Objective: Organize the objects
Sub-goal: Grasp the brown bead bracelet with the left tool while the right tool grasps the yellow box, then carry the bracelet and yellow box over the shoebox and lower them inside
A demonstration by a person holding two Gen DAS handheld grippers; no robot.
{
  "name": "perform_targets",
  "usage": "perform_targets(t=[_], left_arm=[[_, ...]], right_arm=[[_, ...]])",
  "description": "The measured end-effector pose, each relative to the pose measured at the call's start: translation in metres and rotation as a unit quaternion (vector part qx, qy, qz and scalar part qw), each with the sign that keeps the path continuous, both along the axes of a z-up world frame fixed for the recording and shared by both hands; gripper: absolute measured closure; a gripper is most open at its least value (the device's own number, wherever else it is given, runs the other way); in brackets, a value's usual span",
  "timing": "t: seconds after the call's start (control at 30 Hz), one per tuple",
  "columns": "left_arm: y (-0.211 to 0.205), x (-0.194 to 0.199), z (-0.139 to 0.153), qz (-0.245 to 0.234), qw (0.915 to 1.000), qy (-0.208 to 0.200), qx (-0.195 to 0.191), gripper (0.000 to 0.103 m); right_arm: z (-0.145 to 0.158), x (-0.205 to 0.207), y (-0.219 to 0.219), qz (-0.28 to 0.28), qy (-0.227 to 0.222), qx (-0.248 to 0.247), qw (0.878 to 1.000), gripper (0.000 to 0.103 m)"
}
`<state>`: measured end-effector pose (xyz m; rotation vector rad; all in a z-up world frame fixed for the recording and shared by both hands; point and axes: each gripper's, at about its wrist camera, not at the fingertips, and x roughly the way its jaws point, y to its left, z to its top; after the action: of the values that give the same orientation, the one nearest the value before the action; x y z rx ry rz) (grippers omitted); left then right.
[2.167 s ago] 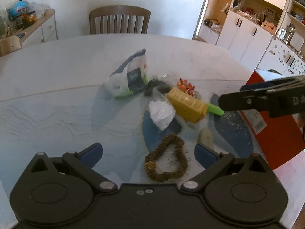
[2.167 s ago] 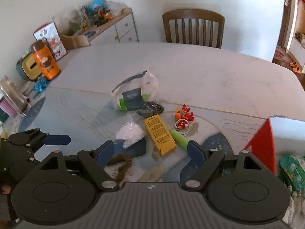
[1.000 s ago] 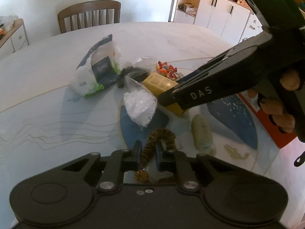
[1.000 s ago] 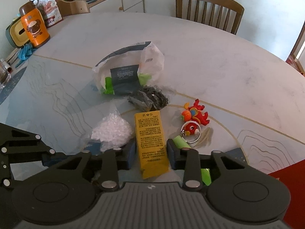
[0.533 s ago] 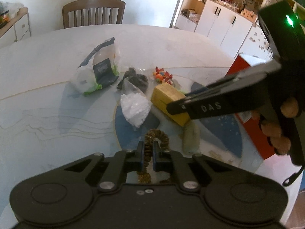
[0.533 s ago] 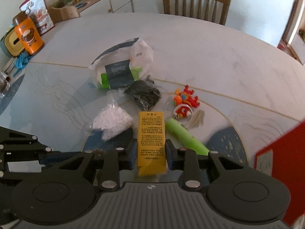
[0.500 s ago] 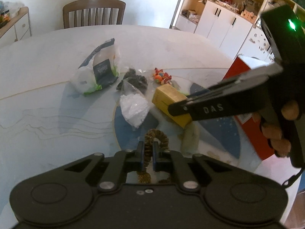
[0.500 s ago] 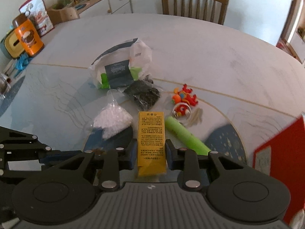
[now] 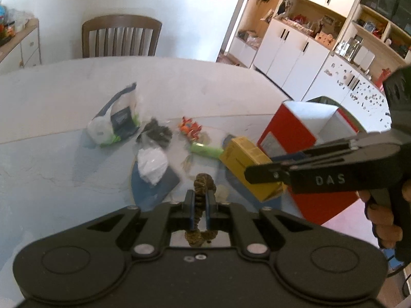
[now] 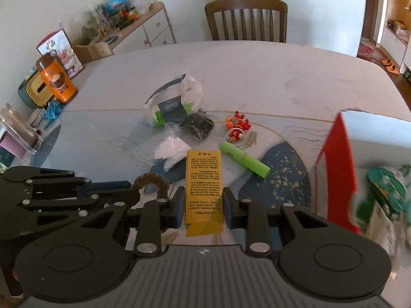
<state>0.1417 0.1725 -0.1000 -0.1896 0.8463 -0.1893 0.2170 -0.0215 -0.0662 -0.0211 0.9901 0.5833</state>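
Left wrist view: the left gripper [image 9: 199, 206] at lower centre is clenched on a brown rope ring [image 9: 203, 182], lifted above the surface [image 9: 51, 102]. At right, a hand [image 9: 385, 220] holds the right gripper [image 10: 201, 206], which grasps a yellow box [image 10: 204, 187] near the red box [image 9: 290, 131]. Right wrist view: the yellow box sits at centre between the fingers; beyond it on the surface lie a green tube [image 10: 244, 157], a red toy [image 10: 236, 124], a white bag [image 10: 172, 148] and a dark bundle [image 10: 197, 125].
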Motion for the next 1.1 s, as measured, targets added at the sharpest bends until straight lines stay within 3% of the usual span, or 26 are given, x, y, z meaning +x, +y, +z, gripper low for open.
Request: perform_targets(t=[0.4,0.7,1.1], left_arm=[[-0.055,-0.011,0.051,-0.041,0.9978,-0.052,-0.005,0.098],[-0.106,-0.002,0.081,-0.078,0.9935,-0.082,-0.008,0.098],[-0.187,0.032,0.088,-0.129,0.9881,-0.084,-0.01,0.098]], right_arm=[[0.047,-0.027,-0.063,-0.037,-0.033,0.027,0.998,0.074],[0.063,-0.03,-0.12,-0.065,-0.051,0.038,0.996,0.074],[0.06,-0.016,-0.202,-0.108,-0.061,0.029,0.992,0.074]])
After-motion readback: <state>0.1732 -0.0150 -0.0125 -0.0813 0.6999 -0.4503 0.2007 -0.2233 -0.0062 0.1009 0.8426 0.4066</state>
